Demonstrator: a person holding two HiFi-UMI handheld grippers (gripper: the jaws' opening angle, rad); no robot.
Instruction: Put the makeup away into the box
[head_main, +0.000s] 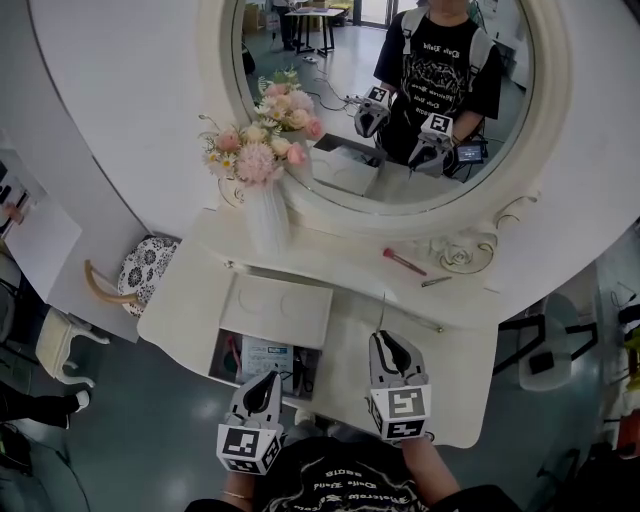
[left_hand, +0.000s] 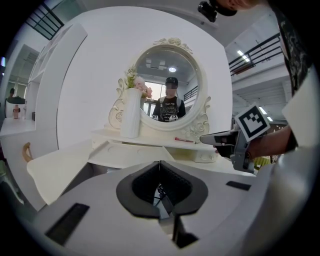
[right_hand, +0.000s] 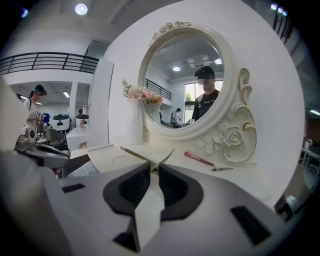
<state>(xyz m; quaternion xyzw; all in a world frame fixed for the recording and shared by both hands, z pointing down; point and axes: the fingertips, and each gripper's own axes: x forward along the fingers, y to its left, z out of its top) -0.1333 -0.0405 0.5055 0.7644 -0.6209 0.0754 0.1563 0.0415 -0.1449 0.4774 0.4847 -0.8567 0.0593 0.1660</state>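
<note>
A thin, pale, metallic-looking makeup stick (right_hand: 164, 158) is pinched at its lower end by the right gripper (right_hand: 151, 168), w/ most of its length poking up and fwd past the tips. Its exact type can't be told. It is prob. gripped low so the free end can be steered into the box. Two more pcs are seen on the raised white shelf (head_main: 340, 262) under the round mirror (head_main: 330, 120): a slim brush w/ pink handle (head_main: 403, 262) and, near it to the right, a small dark slender tool (head_main: 436, 282). Both lie flat, not touching.

The box (head_main: 220, 355), a rectangular compartment sunk in the white vanity top (head_main: 345, 350), is seen left of the held stick. Its white lid (head_main: 275, 310) is folded back toward the mirror, so the opening is clear for drop-in. A printed paper (head_main: 266, 358) and some dark bits are seen inside.

Right jaws: narrow, clamped on the stick, nothing else touched. The left gripper (left_hand: 160, 164) is held over the box's near side, jaws brought together at the tips w/ nothing between. It is judged to be parked out of the way. A white vase of pink flowers (head_main: 265, 215) is stood at the shelf's left, well apart from the work.
</note>
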